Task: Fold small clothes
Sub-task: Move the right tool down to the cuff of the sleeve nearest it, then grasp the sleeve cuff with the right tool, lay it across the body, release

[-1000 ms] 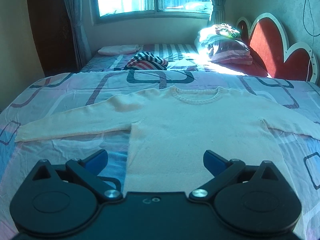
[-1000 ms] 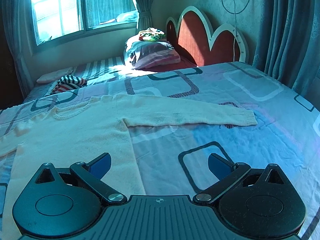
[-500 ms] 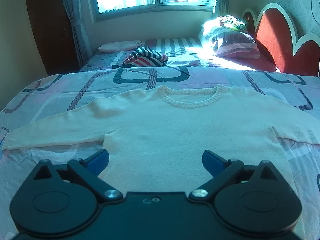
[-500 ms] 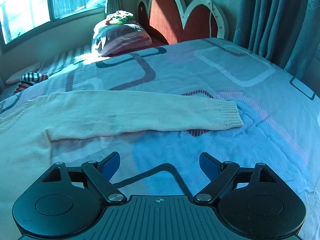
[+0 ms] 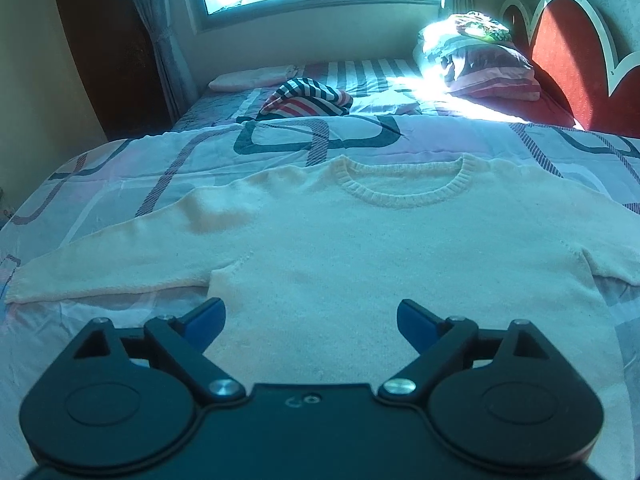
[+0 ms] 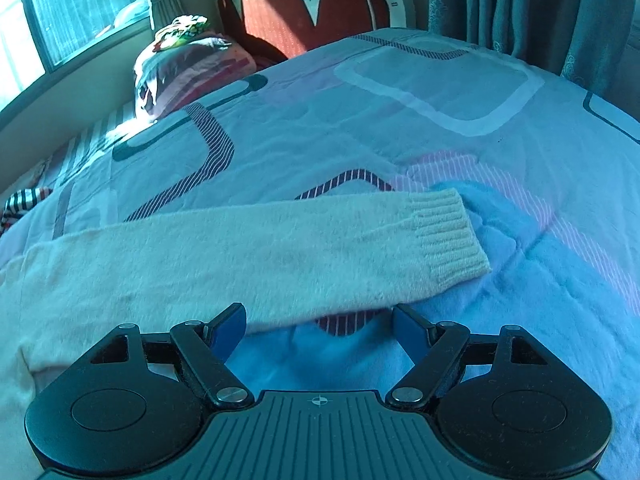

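A cream knit sweater [image 5: 384,264] lies flat, front up, on the patterned bedspread [image 5: 280,148], sleeves spread to both sides. My left gripper [image 5: 311,320] is open and empty, low over the sweater's lower body near the left armpit. In the right wrist view the sweater's right sleeve [image 6: 248,256] stretches across, its ribbed cuff [image 6: 452,236] to the right. My right gripper [image 6: 319,326] is open and empty, just in front of the sleeve's near edge, close to the cuff.
A striped garment [image 5: 308,100] and a pink folded cloth [image 5: 252,78] lie at the far side of the bed. Stacked pillows [image 5: 484,64] sit by the red headboard [image 5: 576,52]. Curtains [image 6: 520,8] hang at the right.
Both grippers moved forward and lower. The left closed in over the sweater's body. The right swung right along the sleeve toward the cuff. Both stayed open.
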Demonstrator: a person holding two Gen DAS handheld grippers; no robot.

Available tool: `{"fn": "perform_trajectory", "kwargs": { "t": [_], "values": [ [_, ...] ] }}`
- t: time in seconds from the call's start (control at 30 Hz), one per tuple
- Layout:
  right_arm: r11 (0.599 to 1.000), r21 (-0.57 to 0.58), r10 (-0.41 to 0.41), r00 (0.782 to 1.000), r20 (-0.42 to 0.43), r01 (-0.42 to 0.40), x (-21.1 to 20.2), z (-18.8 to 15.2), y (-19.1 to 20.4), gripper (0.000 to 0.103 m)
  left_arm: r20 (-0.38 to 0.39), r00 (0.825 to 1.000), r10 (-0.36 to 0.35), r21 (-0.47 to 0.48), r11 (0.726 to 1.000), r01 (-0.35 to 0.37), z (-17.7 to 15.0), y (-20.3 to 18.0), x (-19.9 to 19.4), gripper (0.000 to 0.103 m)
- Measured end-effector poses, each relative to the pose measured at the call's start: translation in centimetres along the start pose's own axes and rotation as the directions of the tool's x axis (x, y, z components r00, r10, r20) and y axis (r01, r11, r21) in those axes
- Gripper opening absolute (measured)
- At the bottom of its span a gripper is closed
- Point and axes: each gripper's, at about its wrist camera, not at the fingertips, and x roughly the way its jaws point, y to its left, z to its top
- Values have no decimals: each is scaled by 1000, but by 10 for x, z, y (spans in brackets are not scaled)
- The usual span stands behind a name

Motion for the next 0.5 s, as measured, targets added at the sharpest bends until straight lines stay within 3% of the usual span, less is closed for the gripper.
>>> {"fn": "perform_trajectory", "kwargs": {
  "t": [0.07, 0.17, 0.23, 0.37, 0.5],
  "values": [
    [1000, 12, -14, 1000, 9, 14, 6, 6, -2, 79, 1, 1000, 10, 7, 1000, -10, 1, 1, 1, 92],
    [999, 10, -40, 998, 48, 40, 8, 10, 0, 48, -4, 1000, 14, 11, 1000, -14, 2, 3, 5, 92],
    [1000, 7, -23, 998, 63, 22, 7, 14, 3, 9, -7, 1000, 12, 10, 1000, -12, 2, 5, 7, 90],
    [999, -44, -2, 991, 132, 8, -4, 19, 23, 7, -13, 999, -33, 7, 999, 33, 4, 9, 11, 81],
    [986, -147, 107, 977, 183, -80, -25, 21, 70, 6, -21, 997, -68, -24, 997, 67, 11, 15, 13, 80]
  ]
}}
